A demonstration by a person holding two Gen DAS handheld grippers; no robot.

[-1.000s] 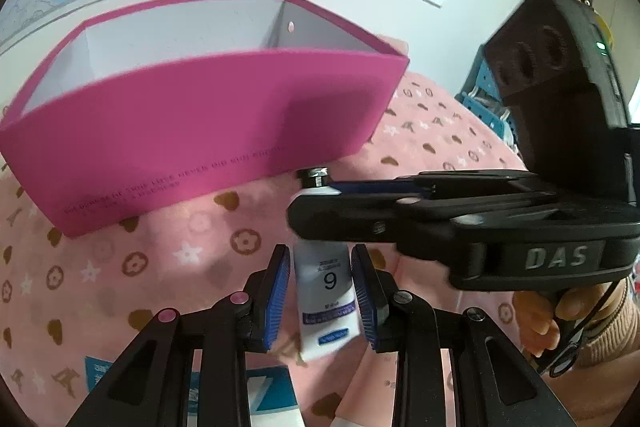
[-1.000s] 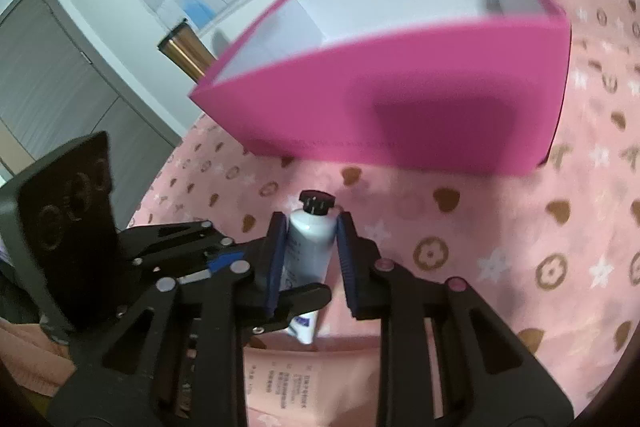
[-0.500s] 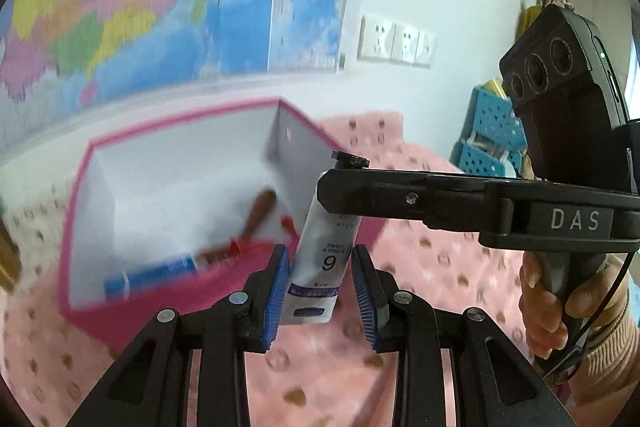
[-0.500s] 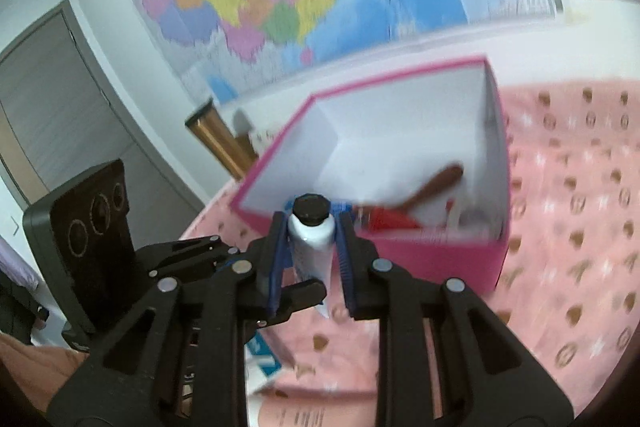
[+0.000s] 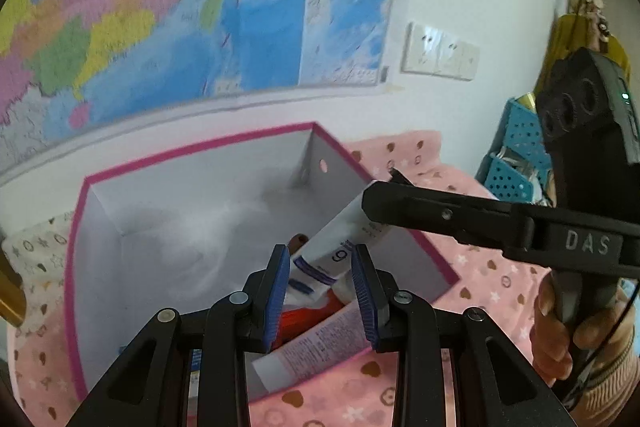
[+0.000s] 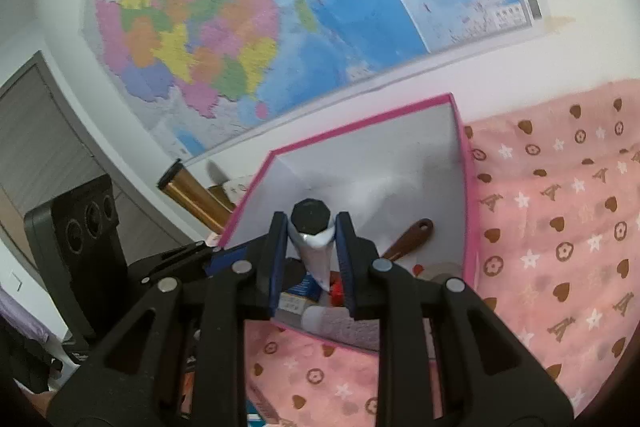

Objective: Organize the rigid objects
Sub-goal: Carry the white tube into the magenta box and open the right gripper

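A white tube with a black cap and a "9" on its label (image 5: 340, 245) hangs tilted over the open pink box (image 5: 76, 251). My right gripper (image 6: 312, 231) is shut on the tube (image 6: 316, 247) near its cap end. My left gripper (image 5: 322, 259) has its blue pads on either side of the tube's lower end, with gaps showing, so it is open. The right gripper's finger (image 5: 460, 215) crosses the left wrist view. The box (image 6: 466, 187) holds another white tube (image 5: 316, 345), a brown-handled tool (image 6: 412, 233) and red and blue items.
The box stands on a pink patterned cloth (image 6: 560, 227) against a white wall with a map (image 6: 240, 27) and sockets (image 5: 440, 53). A brass-coloured cylinder (image 6: 192, 195) stands left of the box. Blue baskets (image 5: 516, 163) are at the far right.
Both grippers lifted the tube from the cloth in front of the box to above its opening. The tube tilted right and the left gripper's pads came off it.
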